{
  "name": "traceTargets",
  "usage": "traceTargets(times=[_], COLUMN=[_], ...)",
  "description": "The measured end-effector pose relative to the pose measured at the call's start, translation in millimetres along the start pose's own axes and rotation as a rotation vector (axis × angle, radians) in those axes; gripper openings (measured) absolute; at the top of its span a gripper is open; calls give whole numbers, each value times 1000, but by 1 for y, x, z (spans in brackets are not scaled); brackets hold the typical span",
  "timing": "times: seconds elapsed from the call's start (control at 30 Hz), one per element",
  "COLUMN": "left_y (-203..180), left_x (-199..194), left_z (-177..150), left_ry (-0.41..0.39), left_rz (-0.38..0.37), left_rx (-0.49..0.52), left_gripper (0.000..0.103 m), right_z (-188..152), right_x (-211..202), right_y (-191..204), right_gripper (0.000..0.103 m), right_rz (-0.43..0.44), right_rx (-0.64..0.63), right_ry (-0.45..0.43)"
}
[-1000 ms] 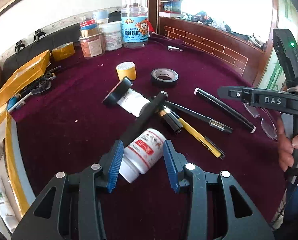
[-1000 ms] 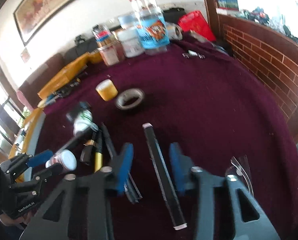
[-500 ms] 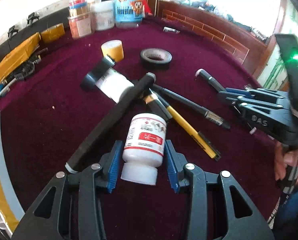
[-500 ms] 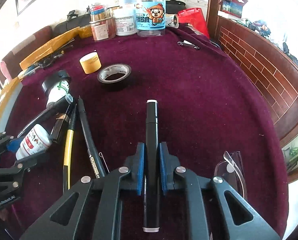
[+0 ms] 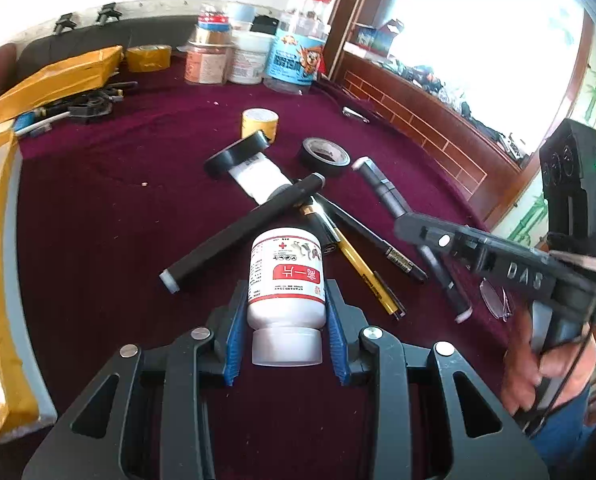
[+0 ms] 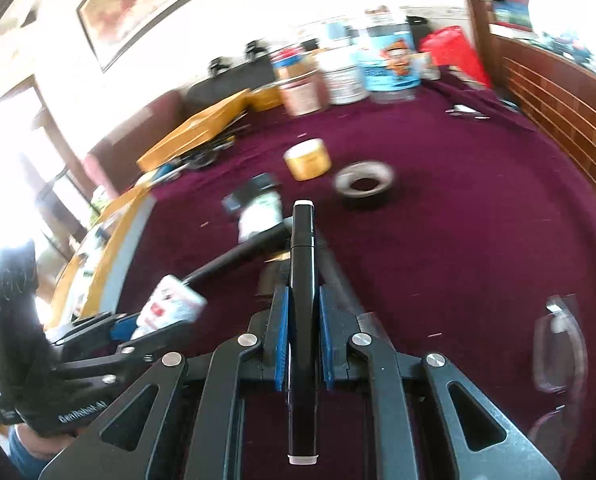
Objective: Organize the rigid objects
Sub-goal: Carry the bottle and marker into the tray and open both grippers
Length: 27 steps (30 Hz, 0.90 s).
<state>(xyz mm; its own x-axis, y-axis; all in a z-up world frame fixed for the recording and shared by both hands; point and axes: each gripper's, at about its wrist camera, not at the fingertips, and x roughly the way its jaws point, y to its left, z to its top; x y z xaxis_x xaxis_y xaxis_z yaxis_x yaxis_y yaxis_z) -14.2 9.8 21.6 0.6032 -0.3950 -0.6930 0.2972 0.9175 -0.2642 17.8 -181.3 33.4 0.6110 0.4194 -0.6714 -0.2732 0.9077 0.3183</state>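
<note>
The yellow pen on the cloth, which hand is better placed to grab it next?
Neither is free: the left tool is shut on the white bottle and the right tool on the black marker. After unloading, probably the left: the yellow pen lies just beyond its fingertips.

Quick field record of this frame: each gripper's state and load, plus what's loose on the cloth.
left gripper: shut on white pill bottle, cap toward camera
right gripper: shut on black marker, gripped mid-barrel
surface: maroon cloth
loose pens: yellow pen, thin black pen
loose other: black tape roll, yellow tape roll, long black tube
near right edge: eyeglasses
</note>
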Motion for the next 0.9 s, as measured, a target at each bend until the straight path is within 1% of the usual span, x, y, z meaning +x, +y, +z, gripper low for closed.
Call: traceTargets(times=[0.13,0.23,0.3,0.47,0.6,0.7,0.9], left_y=[9,17,21,24,27,29,44], left_x=[-6,-12,-12,-14,-19,-27,-57], left_z=[-5,-5,-6,-9,-11,-12,-10], left_ry=[-33,-62,-62,-66,-84,-106,-176], left_rz=[12,24,26,4,-7,-8,-31], left_rx=[-44,-84,-102,-123,-133,-129,-161], left_gripper=[33,33,33,33,33,33,33], right_z=[-8,-10,-11,-7,-8,-7,-3], right_x=[12,19,22,29,30,29,23], right_y=[27,36,40,47,57,65,86], right_gripper=[13,13,13,13,13,13,13], right_rz=[11,6,-1,-22,-40,-47,-35], right_rx=[-53,-68,-73,-92,-107,-115,-135], right_ry=[29,43,52,66,70,66,53])
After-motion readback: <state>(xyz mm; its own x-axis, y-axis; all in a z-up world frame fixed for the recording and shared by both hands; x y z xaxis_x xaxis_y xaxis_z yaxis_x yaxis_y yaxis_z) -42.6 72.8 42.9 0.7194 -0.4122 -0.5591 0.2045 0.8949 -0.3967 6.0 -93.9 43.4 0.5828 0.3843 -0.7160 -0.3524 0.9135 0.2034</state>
